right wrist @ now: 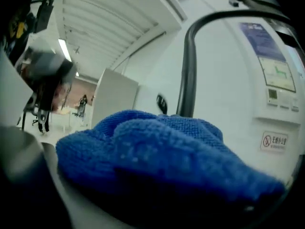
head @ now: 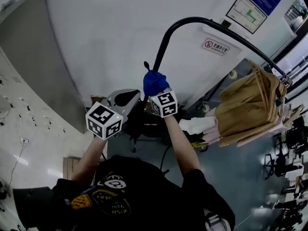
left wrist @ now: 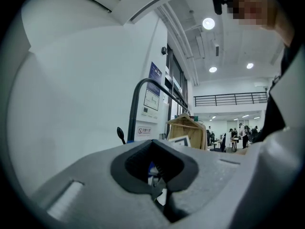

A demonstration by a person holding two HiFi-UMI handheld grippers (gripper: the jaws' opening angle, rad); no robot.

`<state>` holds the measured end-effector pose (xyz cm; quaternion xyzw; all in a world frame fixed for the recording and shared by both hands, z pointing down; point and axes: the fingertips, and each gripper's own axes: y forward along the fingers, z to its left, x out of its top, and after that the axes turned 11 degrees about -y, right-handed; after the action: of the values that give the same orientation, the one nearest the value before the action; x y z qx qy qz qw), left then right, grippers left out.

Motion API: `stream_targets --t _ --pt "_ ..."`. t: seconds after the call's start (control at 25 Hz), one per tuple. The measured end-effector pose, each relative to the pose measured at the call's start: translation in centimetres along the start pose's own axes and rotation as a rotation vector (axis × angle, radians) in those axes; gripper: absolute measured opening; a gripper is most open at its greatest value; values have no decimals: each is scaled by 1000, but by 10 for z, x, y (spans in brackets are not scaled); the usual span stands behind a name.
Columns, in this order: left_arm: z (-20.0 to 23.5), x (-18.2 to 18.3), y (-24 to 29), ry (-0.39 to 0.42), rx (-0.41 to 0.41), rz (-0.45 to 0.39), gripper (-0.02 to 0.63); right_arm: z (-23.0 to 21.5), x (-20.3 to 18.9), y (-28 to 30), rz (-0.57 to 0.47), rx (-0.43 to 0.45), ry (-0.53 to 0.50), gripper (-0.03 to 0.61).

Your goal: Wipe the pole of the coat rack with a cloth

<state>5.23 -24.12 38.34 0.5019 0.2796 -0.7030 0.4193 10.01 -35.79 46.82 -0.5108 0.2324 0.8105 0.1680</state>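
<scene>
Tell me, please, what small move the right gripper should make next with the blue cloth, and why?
Probably press the blue cloth against the black pole and slide it upward. The right gripper is shut on the cloth right at the pole's upright part, below its bend. Whether they touch cannot be told, and most of the upright runs on above the cloth.

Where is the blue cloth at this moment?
In the head view the blue cloth is near the centre, clamped in the right hand-held gripper, in front of the coat rack's black pole, left of the hanging beige garments.
</scene>
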Motion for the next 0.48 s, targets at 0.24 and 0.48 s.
stream_targets --t 0.24,0.48 --pt "6 -11 -6 -17 21 23 2 26 -48 12 118 80 20 9" --pt "5 -13 -9 -27 11 28 2 -46 126 -14 -200 19 -69 9"
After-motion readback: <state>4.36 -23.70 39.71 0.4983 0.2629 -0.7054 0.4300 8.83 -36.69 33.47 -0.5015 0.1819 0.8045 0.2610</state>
